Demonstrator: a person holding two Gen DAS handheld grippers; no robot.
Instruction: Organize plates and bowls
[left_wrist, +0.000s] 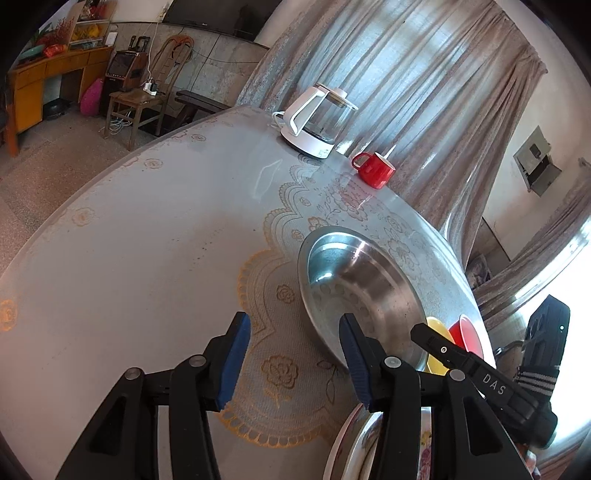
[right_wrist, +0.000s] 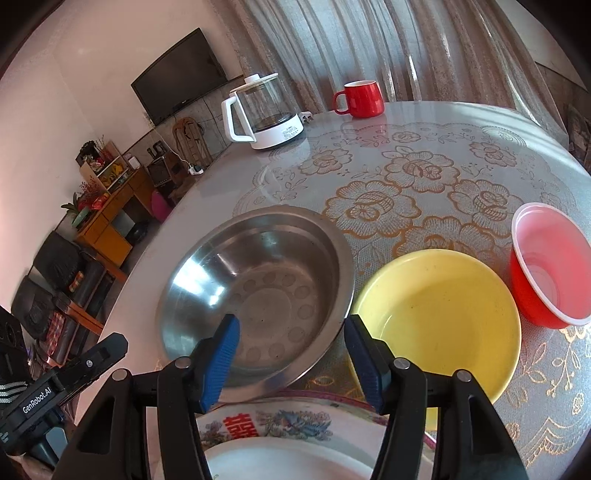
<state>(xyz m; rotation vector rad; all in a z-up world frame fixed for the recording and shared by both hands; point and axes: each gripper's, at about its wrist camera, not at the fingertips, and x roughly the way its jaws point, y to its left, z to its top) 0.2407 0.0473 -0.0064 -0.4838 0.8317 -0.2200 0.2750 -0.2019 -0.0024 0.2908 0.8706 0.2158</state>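
Right gripper (right_wrist: 291, 354) jaws apart and empty above the steel bowl (right_wrist: 255, 295) and patterned plate (right_wrist: 288, 439) at the table's near edge, left gripper (left_wrist: 295, 358) likewise spread, holding nothing, yellow bowl (right_wrist: 439, 317) beside, red bowl (right_wrist: 550, 266) further right, kettle (right_wrist: 262, 110) and red mug (right_wrist: 360, 98) along the far edge.

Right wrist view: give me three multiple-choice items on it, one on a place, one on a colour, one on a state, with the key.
1. What sits between the steel bowl and the red bowl?
A. mug B. yellow bowl C. kettle

2. What colour is the mug?
A. red B. white C. blue

3. How is the right gripper?
A. shut on the plate B. shut on a bowl C. open

Key: 1 B, the yellow bowl lies between them. 2 A, it is plainly red. 3 C, its jaws stand apart, holding nothing.
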